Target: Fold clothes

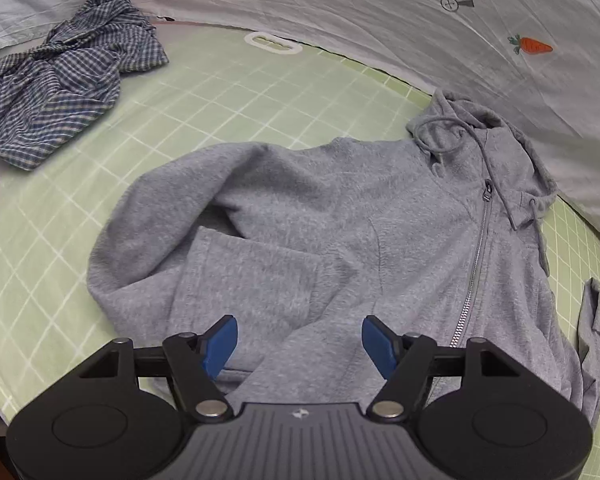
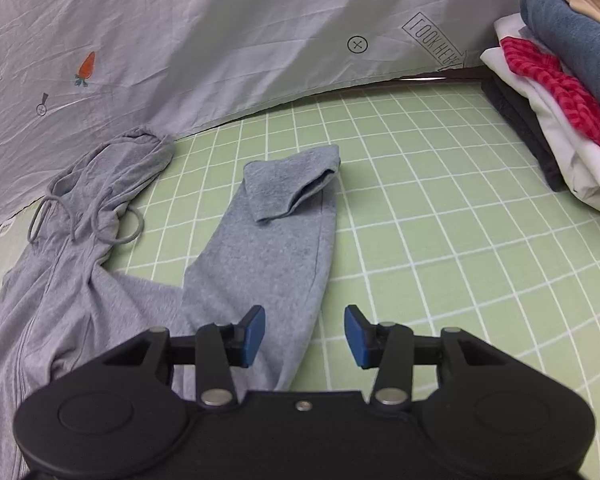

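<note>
A grey hoodie [image 1: 340, 216] lies zip-up on the green grid mat [image 1: 228, 92], its hood [image 2: 112, 172] against the backdrop sheet [image 2: 220, 40]. One sleeve [image 1: 204, 216] is already laid across the chest; the other sleeve [image 2: 276, 232] is stretched out to the side with its cuff [image 2: 292, 180] turned back.

Both jaws are spread wide and nothing is held: the left hand-held gripper [image 1: 299, 344] hovers over the hem, the right hand-held gripper [image 2: 305, 334] over the outstretched sleeve's edge.

The outstretched sleeve is judged the part to be dealt with. It would best be pinched through both layers near the cuff and carried flat across the chest, the body being pinned at the hem so that the zip stays straight.

A checked shirt [image 1: 60, 92] lies crumpled apart, and a folded stack [image 2: 560, 92] stands to the right.
</note>
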{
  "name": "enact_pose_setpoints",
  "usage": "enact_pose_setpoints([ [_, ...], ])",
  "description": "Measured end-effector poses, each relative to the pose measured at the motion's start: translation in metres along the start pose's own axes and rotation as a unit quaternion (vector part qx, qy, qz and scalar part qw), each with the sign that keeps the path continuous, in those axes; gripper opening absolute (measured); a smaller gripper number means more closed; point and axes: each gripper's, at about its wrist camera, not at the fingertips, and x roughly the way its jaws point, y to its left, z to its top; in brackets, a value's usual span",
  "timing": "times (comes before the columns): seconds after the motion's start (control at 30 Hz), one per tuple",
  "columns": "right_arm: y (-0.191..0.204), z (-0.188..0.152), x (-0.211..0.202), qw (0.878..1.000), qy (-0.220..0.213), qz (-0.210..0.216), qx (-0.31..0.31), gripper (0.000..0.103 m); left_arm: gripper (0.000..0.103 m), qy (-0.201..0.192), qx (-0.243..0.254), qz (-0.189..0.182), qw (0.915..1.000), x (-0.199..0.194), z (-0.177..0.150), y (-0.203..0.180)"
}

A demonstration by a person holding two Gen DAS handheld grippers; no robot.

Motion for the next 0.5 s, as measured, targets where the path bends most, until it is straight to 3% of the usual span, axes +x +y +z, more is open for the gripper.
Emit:
enact_pose_setpoints([
  [0.2, -0.006, 0.033, 0.053, 1.000, -0.003, -0.010, 0.007, 0.042, 0.070, 0.037, 0.073, 0.010, 0.9966, 0.033, 0.012, -0.045],
  [0.37, 0.009, 0.035, 0.065, 0.999, -0.007, -0.026, -0.034, 0.040, 0.073, 0.060, 0.118, 0.024, 0.9909, 0.050, 0.010, -0.060],
  [0.47, 0.019, 0.036, 0.072, 0.998, -0.009, -0.036, -0.059, 0.030, 0.075, 0.072, 0.140, 0.032, 0.9869, 0.059, 0.008, -0.066],
  [0.5, 0.019, 0.034, 0.071, 0.997, -0.009, -0.033, -0.066, 0.016, 0.076, 0.074, 0.140, 0.032, 0.9868, 0.061, 0.008, -0.066],
])
